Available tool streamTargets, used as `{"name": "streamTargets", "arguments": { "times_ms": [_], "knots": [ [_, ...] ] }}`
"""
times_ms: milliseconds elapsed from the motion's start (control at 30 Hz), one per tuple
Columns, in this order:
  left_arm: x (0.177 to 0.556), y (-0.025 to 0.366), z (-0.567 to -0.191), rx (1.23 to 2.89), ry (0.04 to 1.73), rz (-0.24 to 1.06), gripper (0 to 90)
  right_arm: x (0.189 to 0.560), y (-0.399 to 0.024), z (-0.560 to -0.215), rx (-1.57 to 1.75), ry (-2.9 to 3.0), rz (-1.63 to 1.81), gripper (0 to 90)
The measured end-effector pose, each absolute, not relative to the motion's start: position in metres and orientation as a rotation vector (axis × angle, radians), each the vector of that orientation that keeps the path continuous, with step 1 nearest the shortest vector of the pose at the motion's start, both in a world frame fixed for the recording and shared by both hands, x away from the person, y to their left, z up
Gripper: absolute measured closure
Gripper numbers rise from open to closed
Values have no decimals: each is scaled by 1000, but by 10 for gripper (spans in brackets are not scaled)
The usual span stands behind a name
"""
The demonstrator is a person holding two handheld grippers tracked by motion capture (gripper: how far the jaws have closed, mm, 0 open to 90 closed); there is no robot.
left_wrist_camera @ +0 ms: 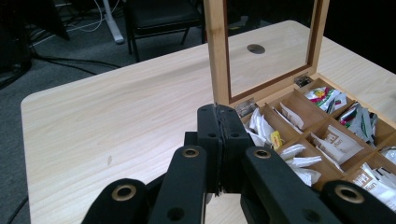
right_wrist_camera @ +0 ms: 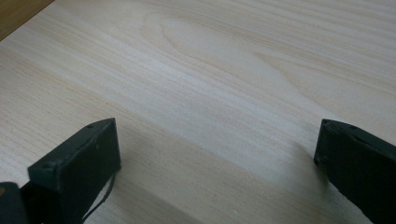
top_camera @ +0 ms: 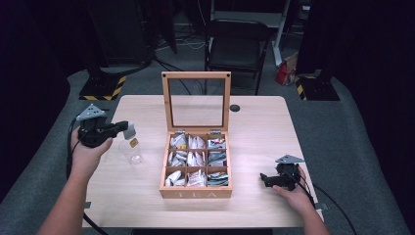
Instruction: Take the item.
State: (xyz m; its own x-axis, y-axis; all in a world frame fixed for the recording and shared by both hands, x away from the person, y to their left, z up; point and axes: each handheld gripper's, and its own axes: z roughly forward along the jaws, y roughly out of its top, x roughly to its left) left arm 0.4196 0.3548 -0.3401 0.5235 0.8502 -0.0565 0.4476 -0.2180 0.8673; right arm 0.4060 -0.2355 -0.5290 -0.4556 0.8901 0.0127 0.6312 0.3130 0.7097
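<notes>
Light wood table [top_camera: 254, 122] with a wooden tea box [top_camera: 195, 192] at its centre, lid [top_camera: 195, 100] standing upright and open, clear pane in the lid. Nine compartments inside, all holding tea bags [top_camera: 195, 159]; "TEA" lettering on the front wall.

Left gripper [top_camera: 128, 128] is held above the table's left part, left of the box, pointing toward it. In the left gripper view its jaws sit pressed flat together; a thin dark edge shows along the seam between the pads, can't tell what it is. In the high view a clear plastic bag [top_camera: 131, 149] with a small yellow tag hangs just below this gripper's tip, apparently pinched at its top edge.

Right gripper [top_camera: 264, 179] rests low near the table's front right corner, well apart from the box, pointing left. In the right gripper view its jaws stand wide apart with bare tabletop between them.

Small dark round hole [top_camera: 235, 107] in the table beside the lid. Black chair [top_camera: 237, 44] behind the table.
</notes>
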Motion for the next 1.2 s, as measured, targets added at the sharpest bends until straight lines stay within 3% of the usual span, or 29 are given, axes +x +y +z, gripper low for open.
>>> {"name": "streamTargets", "arguments": {
  "times_ms": [1200],
  "knots": [
    [432,371,-393,1837,1203,551,893,406,-235,-529,1356,2203,928,0]
  ]
}}
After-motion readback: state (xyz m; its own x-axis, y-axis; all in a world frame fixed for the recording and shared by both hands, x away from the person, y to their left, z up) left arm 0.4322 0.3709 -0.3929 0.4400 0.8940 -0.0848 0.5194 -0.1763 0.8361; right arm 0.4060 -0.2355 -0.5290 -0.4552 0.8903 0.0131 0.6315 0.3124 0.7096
